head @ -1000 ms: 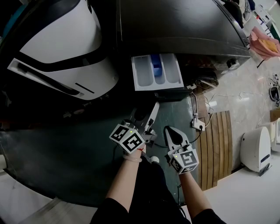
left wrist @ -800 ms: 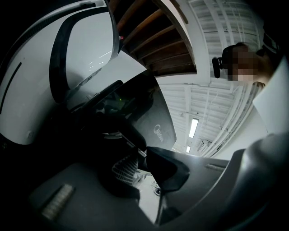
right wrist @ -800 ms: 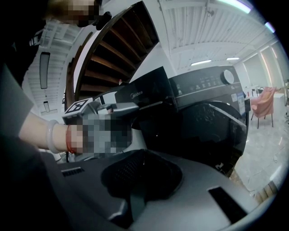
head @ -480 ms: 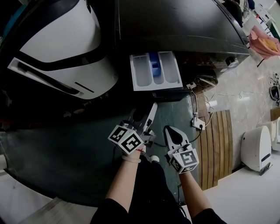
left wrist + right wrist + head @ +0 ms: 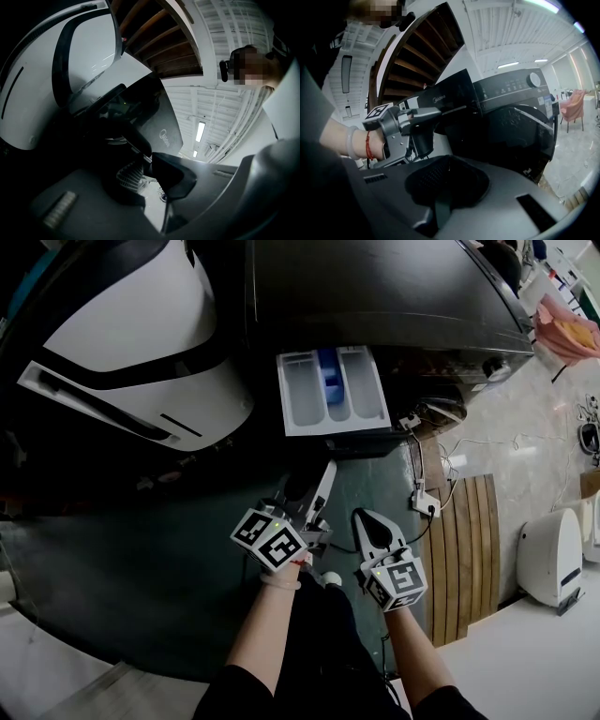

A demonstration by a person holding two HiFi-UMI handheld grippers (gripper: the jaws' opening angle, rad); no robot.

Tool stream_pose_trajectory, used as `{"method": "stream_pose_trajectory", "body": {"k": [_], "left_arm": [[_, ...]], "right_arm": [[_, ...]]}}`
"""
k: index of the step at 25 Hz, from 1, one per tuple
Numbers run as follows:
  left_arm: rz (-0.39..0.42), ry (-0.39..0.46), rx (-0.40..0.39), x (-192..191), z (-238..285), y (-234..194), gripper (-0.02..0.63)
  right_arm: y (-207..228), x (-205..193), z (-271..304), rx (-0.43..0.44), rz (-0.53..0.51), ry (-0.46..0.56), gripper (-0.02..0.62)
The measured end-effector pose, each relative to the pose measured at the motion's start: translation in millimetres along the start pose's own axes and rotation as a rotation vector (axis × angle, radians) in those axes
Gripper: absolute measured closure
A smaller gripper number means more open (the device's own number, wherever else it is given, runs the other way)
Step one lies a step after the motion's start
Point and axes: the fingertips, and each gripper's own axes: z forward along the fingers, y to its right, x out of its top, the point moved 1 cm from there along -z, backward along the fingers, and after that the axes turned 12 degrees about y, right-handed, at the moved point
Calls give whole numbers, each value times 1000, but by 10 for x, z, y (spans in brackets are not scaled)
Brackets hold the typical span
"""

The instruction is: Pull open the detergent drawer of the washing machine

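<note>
The black washing machine (image 5: 375, 296) stands at the top of the head view. Its white detergent drawer (image 5: 309, 399) is pulled out, showing three compartments, the middle one with a blue insert. My left gripper (image 5: 325, 476) hangs below the drawer, apart from it and pointing toward it. In the left gripper view a narrow gap shows between the left gripper's (image 5: 147, 168) pads, with nothing in it. My right gripper (image 5: 367, 519) hovers beside the left one, further from the machine. Its jaws (image 5: 440, 187) are shut and empty, and its view shows the machine's front (image 5: 515, 122).
A large white and black appliance (image 5: 141, 343) stands left of the washer. On the floor to the right lie a power strip with cables (image 5: 427, 507), a wooden slat mat (image 5: 469, 549) and a small white unit (image 5: 548, 559). A pink cloth (image 5: 567, 334) lies at the far right.
Hardly anything differs. The left gripper has edged slightly to the left below the drawer. The drawer stays pulled out and the right gripper has kept still.
</note>
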Motion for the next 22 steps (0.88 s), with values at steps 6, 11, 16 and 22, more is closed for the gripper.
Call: {"method": "stream_pose_trajectory", "body": {"k": [6,11,16,22], "left_arm": [[-8,5,3,-3,-29,20,543],[-10,5,3,-6,-46,21,543],[-16,8,5,-14,-66,34,543],[6,1,-17,-37,-142,70,577]], "right_arm": [[3,17,-32,-1,-2,3,583],[4,6,-52,-8,-2,3,583],[-12,6,-79,-8,-3,4,583],[-8,20,-101,-17,-7,9,583]]}}
